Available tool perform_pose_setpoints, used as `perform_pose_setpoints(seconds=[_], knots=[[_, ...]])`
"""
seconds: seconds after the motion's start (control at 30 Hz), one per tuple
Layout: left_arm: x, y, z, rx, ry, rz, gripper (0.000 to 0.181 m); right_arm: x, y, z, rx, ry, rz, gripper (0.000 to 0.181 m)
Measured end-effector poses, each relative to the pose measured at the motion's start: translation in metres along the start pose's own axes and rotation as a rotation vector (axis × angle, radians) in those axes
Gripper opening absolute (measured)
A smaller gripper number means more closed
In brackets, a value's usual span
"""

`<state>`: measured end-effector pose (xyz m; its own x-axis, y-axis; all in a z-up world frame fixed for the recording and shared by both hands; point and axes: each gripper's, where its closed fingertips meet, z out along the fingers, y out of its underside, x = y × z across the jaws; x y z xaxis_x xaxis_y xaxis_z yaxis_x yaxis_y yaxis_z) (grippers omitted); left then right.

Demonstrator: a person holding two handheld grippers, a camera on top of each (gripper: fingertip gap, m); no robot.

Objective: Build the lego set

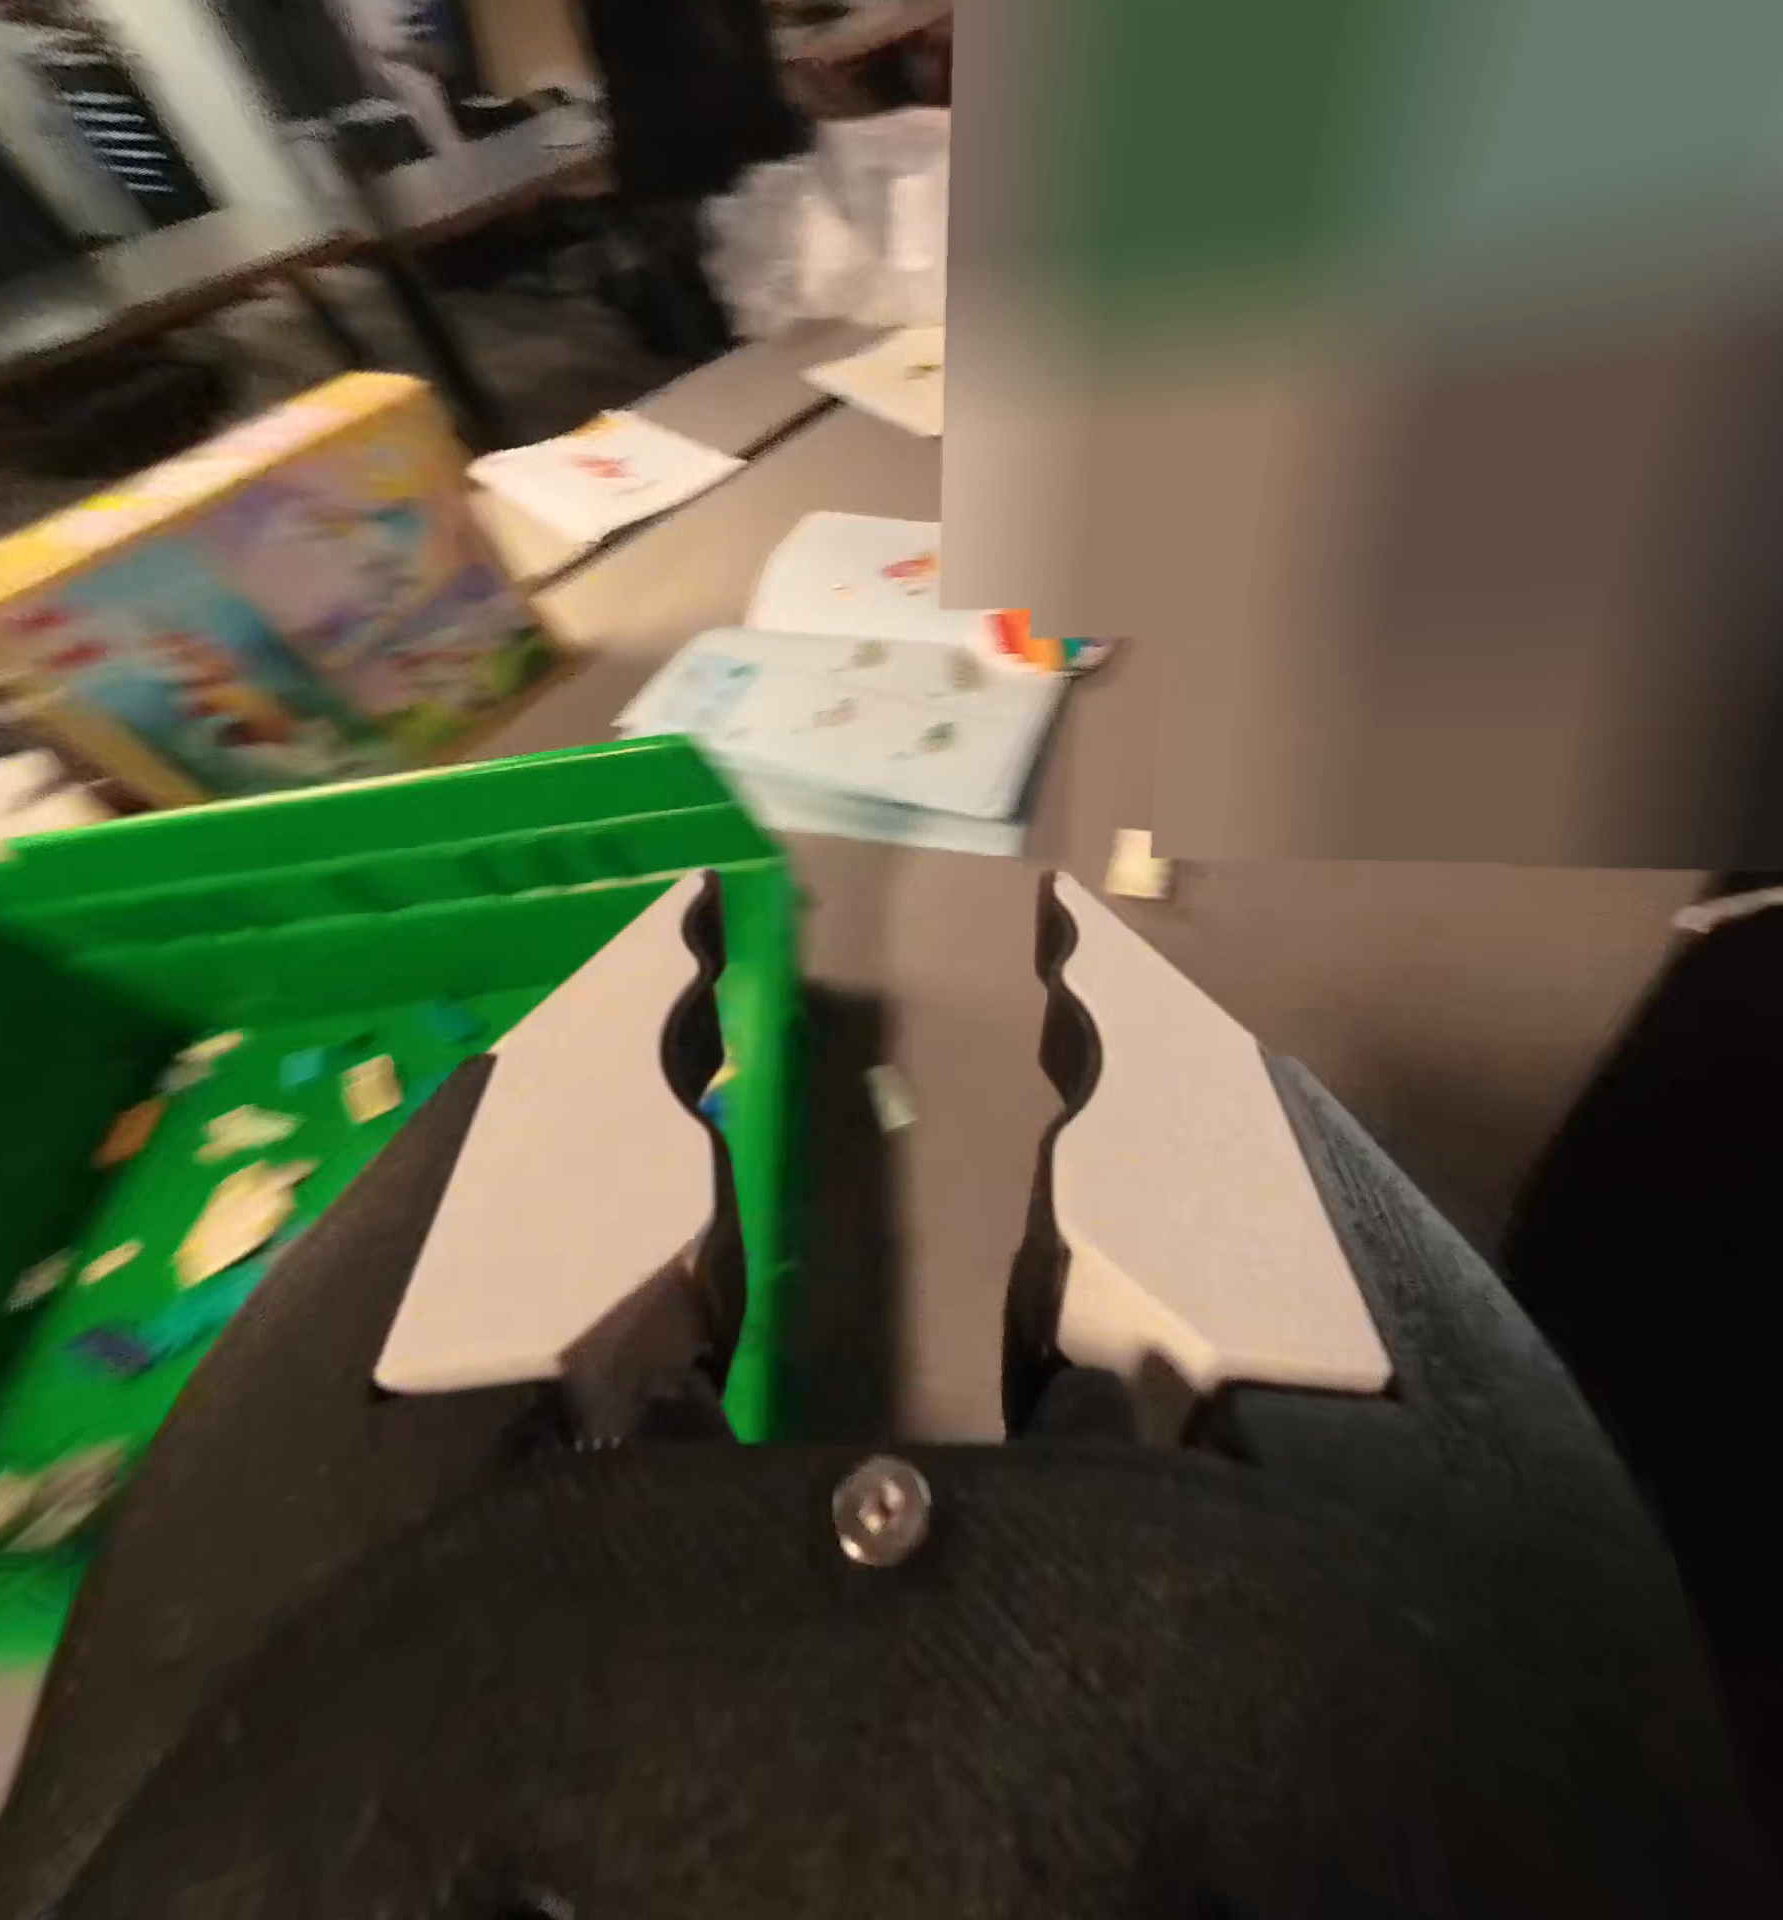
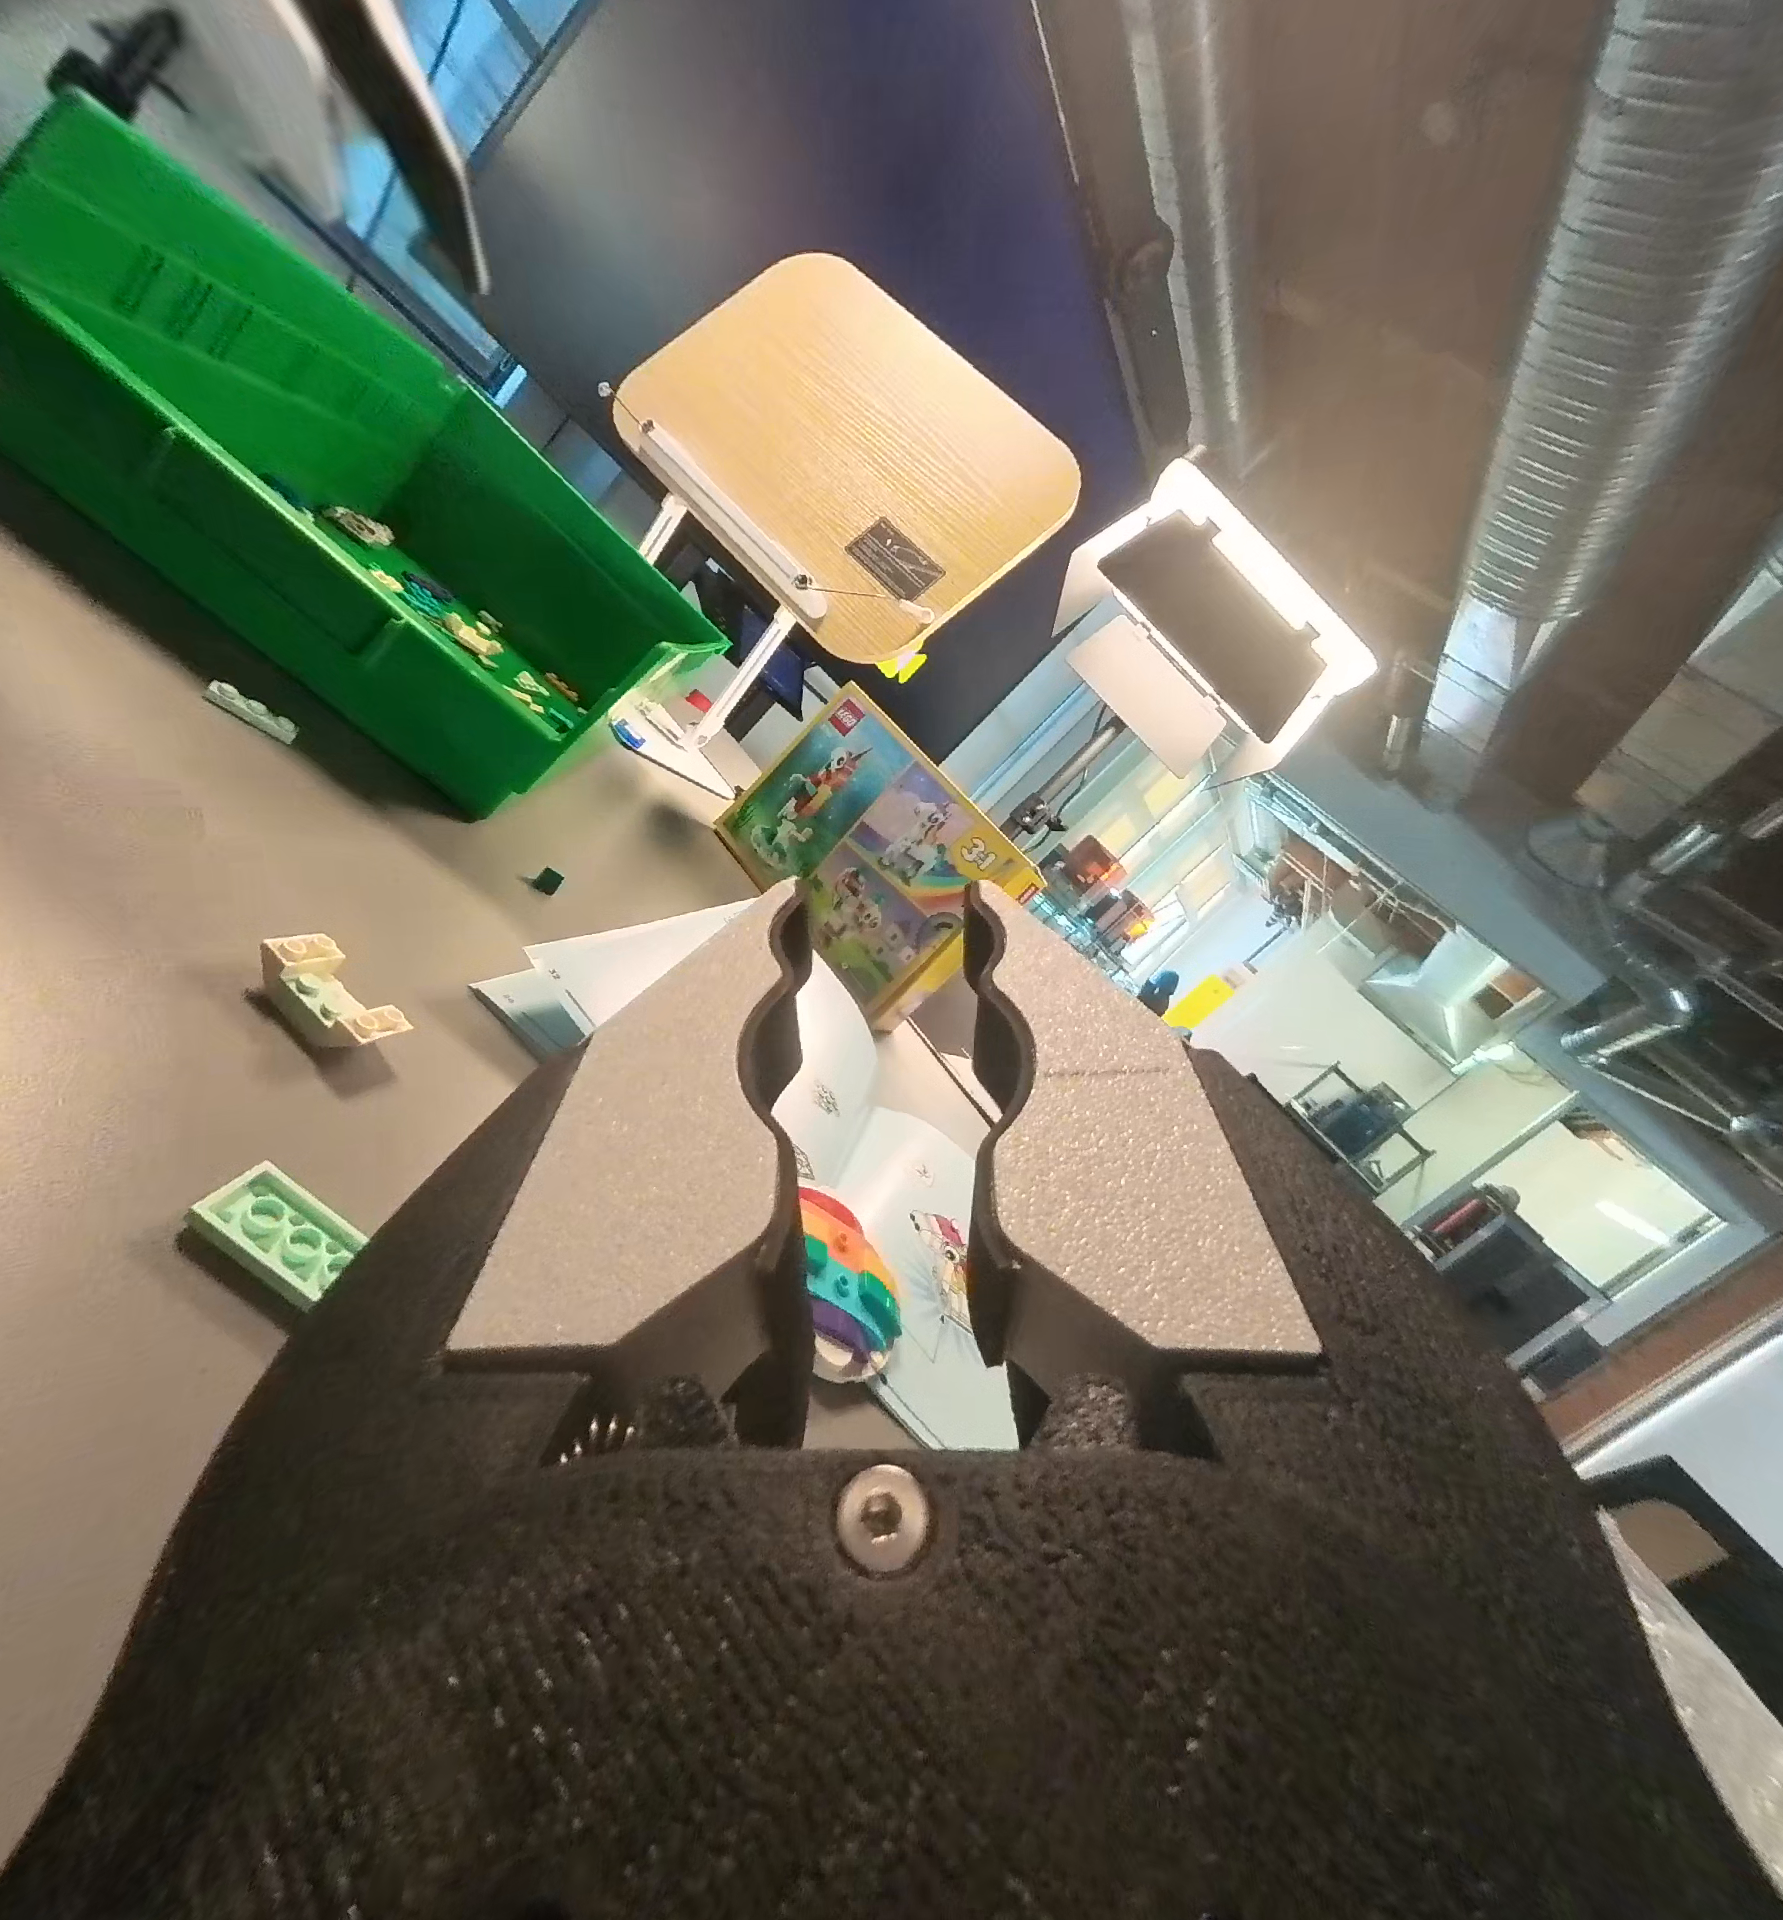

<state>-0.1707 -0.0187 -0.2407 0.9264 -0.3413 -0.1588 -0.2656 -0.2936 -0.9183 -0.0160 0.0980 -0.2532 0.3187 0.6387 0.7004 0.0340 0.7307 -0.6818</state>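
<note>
My left gripper (image 1: 882, 894) is open and empty above the dark table, beside the right wall of a green bin (image 1: 399, 894) that holds several loose bricks. This view is motion-blurred. My right gripper (image 2: 882, 902) is open and empty, tilted over an open instruction booklet (image 2: 897, 1164). A small rainbow build (image 2: 851, 1278) lies on the booklet below the gap between the right fingers; it also shows in the left wrist view (image 1: 1032, 639). On the table left of the right gripper lie a cream and mint assembly (image 2: 331, 987) and a mint plate (image 2: 274, 1231).
The set's box (image 2: 876, 852) stands behind the booklet and also shows in the left wrist view (image 1: 243, 623). A pale plate (image 2: 253, 712) lies by the green bin (image 2: 243, 436), a small dark piece (image 2: 546, 881) farther out. Small loose bricks (image 1: 892, 1096) lie near the left gripper. The left gripper's tips are roughly 20 cm from the right gripper's. From my right tips it is roughly 11 cm to the mint plate (image 2: 274, 1231); from my left, 20 cm.
</note>
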Motion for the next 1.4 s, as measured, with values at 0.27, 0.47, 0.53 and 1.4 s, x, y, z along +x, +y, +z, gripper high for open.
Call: perform_pose_setpoints(seconds=[0.27, 0.47, 0.53, 1.4], knots=[[-0.154, 0.017, -0.058, -0.180, -0.460, -0.051, 0.049, -0.001, 0.003, 0.002, -0.014, -0.007, -0.002, 0.027], [-0.183, 0.093, -0.013, -0.755, -0.077, 0.179, 0.033, -0.002, 0.007, 0.004, -0.028, -0.009, 0.008, 0.026], [-0.195, 0.111, -0.002, -0.880, 0.005, 0.239, 0.034, -0.003, 0.008, 0.005, -0.032, -0.013, -0.004, 0.026], [-0.224, 0.182, 0.012, -1.268, 0.327, 0.372, 0.021, -0.007, 0.006, 0.003, -0.034, -0.027, -0.053, 0.026]])
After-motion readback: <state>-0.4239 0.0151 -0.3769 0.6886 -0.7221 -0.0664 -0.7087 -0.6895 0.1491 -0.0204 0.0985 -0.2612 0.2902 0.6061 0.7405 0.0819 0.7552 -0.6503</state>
